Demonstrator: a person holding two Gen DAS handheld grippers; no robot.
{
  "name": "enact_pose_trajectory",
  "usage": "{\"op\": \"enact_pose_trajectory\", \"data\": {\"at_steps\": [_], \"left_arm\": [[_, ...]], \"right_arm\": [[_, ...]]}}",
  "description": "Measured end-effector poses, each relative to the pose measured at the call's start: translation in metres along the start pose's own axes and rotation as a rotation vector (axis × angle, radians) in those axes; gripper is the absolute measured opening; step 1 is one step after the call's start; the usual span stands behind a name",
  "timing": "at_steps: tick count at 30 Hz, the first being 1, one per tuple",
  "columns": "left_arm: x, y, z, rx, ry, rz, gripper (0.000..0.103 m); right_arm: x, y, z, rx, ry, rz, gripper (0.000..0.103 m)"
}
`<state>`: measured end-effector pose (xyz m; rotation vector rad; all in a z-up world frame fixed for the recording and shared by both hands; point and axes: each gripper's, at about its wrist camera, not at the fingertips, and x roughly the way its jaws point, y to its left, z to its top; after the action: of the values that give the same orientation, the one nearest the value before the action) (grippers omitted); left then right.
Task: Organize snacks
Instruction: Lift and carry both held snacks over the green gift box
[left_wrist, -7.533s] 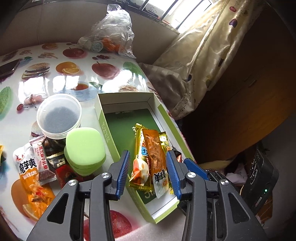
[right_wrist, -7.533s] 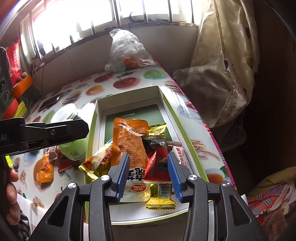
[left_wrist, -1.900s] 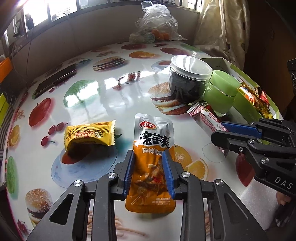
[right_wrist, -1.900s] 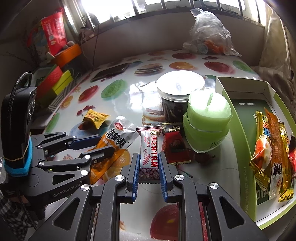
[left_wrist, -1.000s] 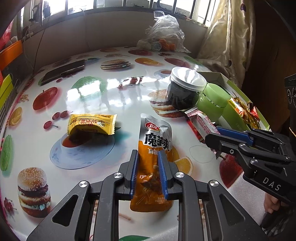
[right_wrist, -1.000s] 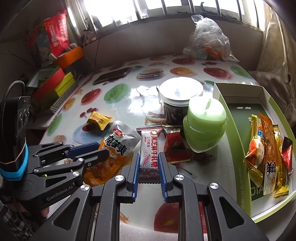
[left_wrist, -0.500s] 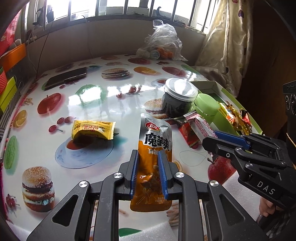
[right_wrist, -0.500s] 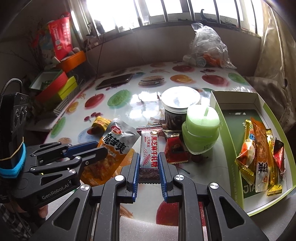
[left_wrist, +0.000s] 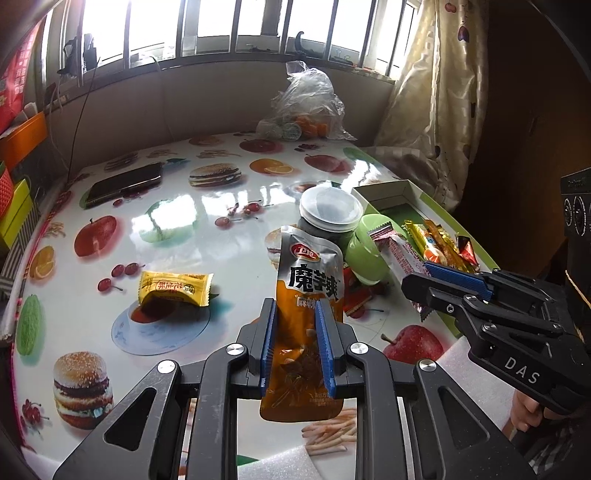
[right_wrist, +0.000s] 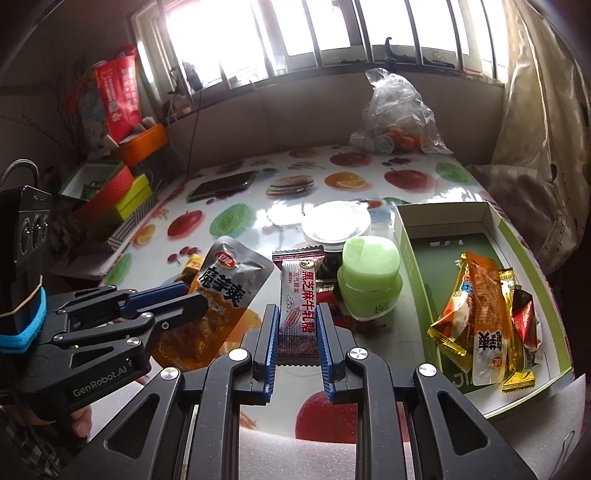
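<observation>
My left gripper (left_wrist: 294, 314) is shut on a grey and orange snack pouch (left_wrist: 308, 280) and holds it above the table; the pouch also shows in the right wrist view (right_wrist: 225, 284). My right gripper (right_wrist: 297, 321) is shut on a white and red candy bar (right_wrist: 297, 302), lifted off the table; the bar also shows in the left wrist view (left_wrist: 400, 254). A green box (right_wrist: 406, 236) at the right holds several snack packets (right_wrist: 484, 310). A yellow snack packet (left_wrist: 173, 290) lies on the table to the left.
A dark jar with a clear lid (left_wrist: 330, 218) and a green lidded container (right_wrist: 369, 280) stand beside the box. Red packets (left_wrist: 352, 291) lie in front of them. A phone (left_wrist: 123, 184) and a plastic bag (left_wrist: 306, 107) sit at the back.
Both grippers have risen and pulled back from the table, each carrying its packet. The pouch and the candy bar now hang upright in the air.
</observation>
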<state>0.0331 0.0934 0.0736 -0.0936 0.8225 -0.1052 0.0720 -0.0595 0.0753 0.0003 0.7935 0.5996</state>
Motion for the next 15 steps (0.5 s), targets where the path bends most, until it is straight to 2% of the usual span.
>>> {"op": "enact_pose_trajectory", "data": {"at_steps": [15], "left_arm": [[-0.002, -0.033, 0.023, 0.036, -0.027, -0.059, 0.022]], "right_arm": [[-0.025, -0.034, 0.003, 0.051, -0.047, -0.056, 0.019]]}}
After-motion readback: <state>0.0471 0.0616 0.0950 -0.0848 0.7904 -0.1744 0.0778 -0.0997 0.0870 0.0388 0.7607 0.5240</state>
